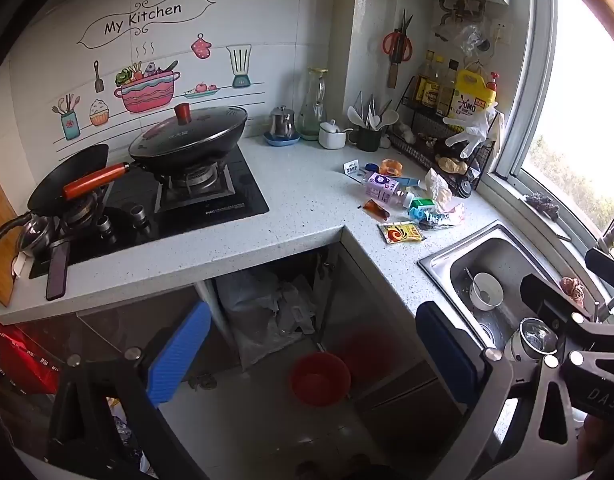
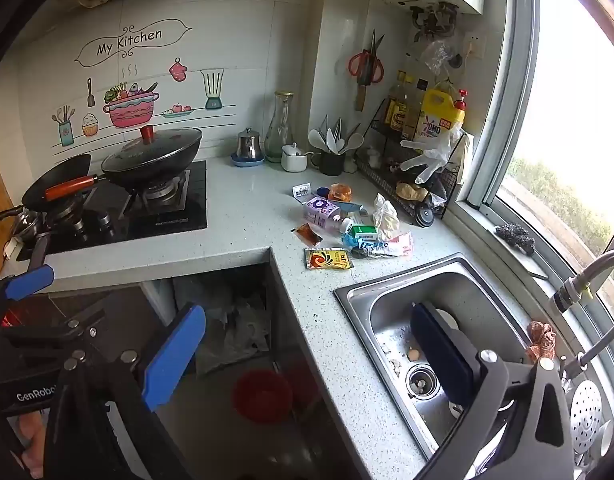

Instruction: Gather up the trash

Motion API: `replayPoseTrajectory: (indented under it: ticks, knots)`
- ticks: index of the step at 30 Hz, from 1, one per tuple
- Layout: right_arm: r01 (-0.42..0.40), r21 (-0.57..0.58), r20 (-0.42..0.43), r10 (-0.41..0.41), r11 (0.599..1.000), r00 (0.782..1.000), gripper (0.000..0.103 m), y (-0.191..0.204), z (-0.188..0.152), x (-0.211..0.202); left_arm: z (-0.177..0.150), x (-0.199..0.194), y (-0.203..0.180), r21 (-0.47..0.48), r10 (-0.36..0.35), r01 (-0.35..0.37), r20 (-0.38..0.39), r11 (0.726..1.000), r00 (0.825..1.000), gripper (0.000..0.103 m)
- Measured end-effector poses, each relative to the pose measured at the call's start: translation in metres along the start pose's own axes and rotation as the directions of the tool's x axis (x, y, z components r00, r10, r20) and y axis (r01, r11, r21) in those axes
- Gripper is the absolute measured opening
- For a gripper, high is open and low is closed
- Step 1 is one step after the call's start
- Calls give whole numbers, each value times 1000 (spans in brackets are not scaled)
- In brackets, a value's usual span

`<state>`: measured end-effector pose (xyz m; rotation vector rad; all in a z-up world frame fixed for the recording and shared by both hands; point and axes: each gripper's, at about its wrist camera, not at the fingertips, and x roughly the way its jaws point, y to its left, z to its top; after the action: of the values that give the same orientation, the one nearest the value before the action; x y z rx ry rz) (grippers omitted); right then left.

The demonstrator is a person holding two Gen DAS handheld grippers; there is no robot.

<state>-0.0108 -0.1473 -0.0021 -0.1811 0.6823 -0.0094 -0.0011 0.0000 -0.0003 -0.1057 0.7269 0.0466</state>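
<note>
A pile of trash [image 1: 407, 200] lies on the speckled counter between the stove and the sink. It includes a yellow sachet [image 2: 327, 258], a purple carton [image 2: 321, 210], a brown sauce packet [image 2: 308, 234], a green box [image 2: 363, 232] and a crumpled plastic bag [image 2: 385, 216]. My left gripper [image 1: 313, 352] hangs open over the floor in front of the counter corner, well short of the pile, with nothing between its blue pads. My right gripper [image 2: 307, 354] is also open and empty, one finger over the sink and the other over the floor.
A grey trash bag [image 1: 267, 308] sits in the open space under the counter, with a red bucket [image 1: 319, 378] in front. The steel sink [image 2: 347, 292] holds a bowl [image 1: 486, 291] and scraps. A lidded wok [image 1: 187, 140] stands on the stove. A wire rack [image 2: 391, 184] with bottles lines the window wall.
</note>
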Motion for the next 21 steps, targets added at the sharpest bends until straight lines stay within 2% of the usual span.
replayPoseTrajectory:
  ticks: [6,11,21]
  knots:
    - [5,3,-17,-5,1000,1000,103,4,-5,0,-13,2,-3,13,18,-18,-21,1000,1000,102]
    - [-8,4,-44,8,1000,999,103,5,-7,-2,-11,-2,-1,-2,12,-12,-54,1000,998,102]
    - [-9,4,-75,9,1000,997,103,3,-12,2,-15,-3,-3,-2,27,-27,-71,1000,997,102]
